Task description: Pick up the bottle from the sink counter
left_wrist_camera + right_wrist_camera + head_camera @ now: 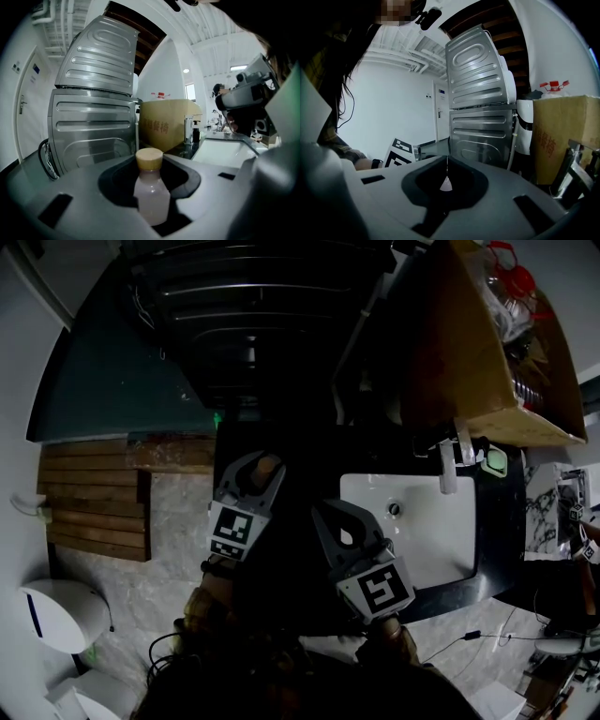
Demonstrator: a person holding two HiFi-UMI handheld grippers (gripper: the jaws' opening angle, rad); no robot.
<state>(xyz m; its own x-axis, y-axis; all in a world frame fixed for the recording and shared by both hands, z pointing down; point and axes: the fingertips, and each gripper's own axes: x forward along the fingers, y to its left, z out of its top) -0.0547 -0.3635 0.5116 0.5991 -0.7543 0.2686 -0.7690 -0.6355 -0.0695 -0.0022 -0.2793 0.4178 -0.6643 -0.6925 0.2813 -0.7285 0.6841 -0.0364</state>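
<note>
Clamped in left claw (255, 474): small translucent bottle (151, 194), milky pink, smooth rounded shoulders, round tan cap (149, 158), upright, near white rectangular sink (441, 540) in dark worktop (502, 549). Right claw (446, 165) pressed closed, empty.

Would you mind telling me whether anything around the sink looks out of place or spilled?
Nothing looks spilled: the bottle is upright, cap on. The one oddity is a large cardboard box on the counter right beside the tap, an unusual spot next to the sink.
</note>
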